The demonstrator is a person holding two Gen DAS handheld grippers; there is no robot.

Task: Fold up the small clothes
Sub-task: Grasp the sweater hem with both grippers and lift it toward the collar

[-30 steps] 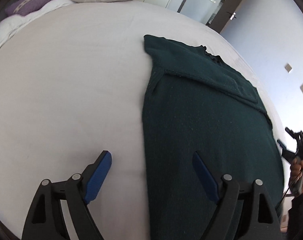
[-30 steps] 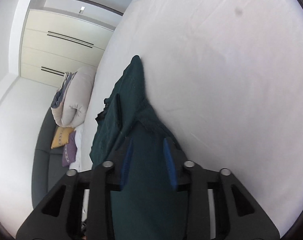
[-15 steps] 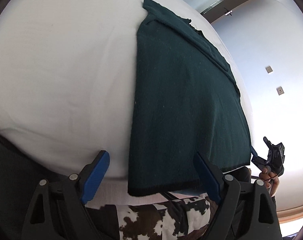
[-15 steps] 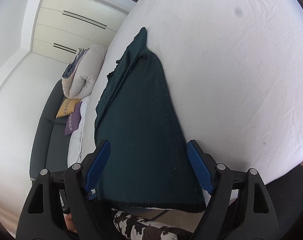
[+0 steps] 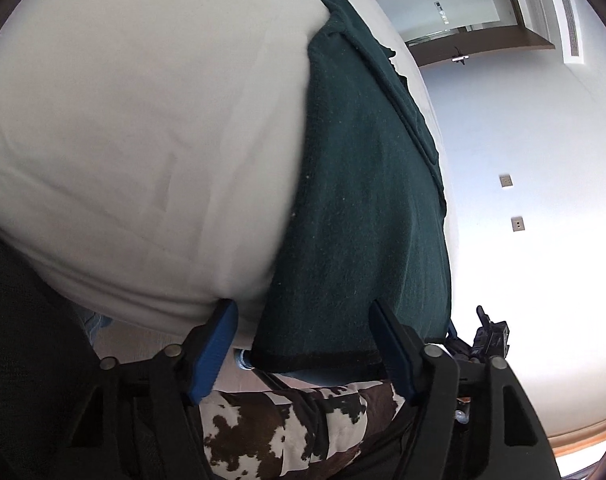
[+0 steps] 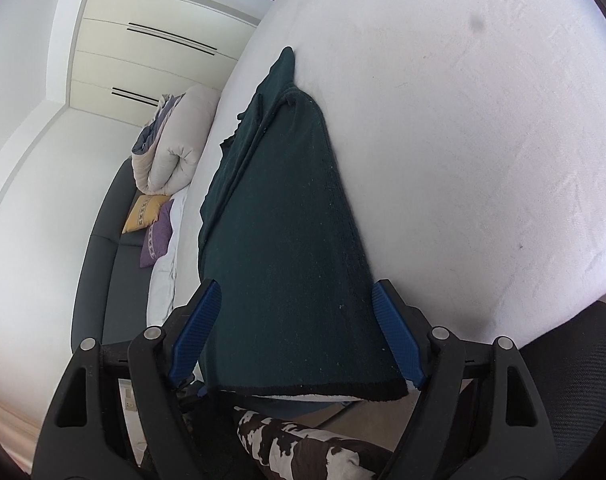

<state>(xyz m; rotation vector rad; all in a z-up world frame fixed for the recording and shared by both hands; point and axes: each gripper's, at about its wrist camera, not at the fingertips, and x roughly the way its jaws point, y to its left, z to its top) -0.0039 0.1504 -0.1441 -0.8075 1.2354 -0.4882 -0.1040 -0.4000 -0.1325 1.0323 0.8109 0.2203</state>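
Observation:
A dark green knit garment [image 5: 363,208] lies flat on the white bed [image 5: 143,140], sleeves folded in, its black-edged hem hanging over the bed's near edge. It also shows in the right wrist view [image 6: 287,248]. My left gripper [image 5: 307,346] is open and empty, its blue pads either side of the hem's left part. My right gripper [image 6: 297,334] is open and empty, its pads either side of the hem's right part. The right gripper shows small in the left wrist view [image 5: 491,334].
A cow-print cloth [image 5: 287,420] lies below the bed edge near me, also in the right wrist view [image 6: 303,444]. A rolled duvet [image 6: 175,140] and yellow and purple cushions [image 6: 151,220] sit on a dark sofa at the bed's far side. A black chair back [image 6: 575,380] is at right.
My right gripper has let go of the garment and opened. Both grippers have pulled back toward me and dropped to the bed's near edge, level with the hem.

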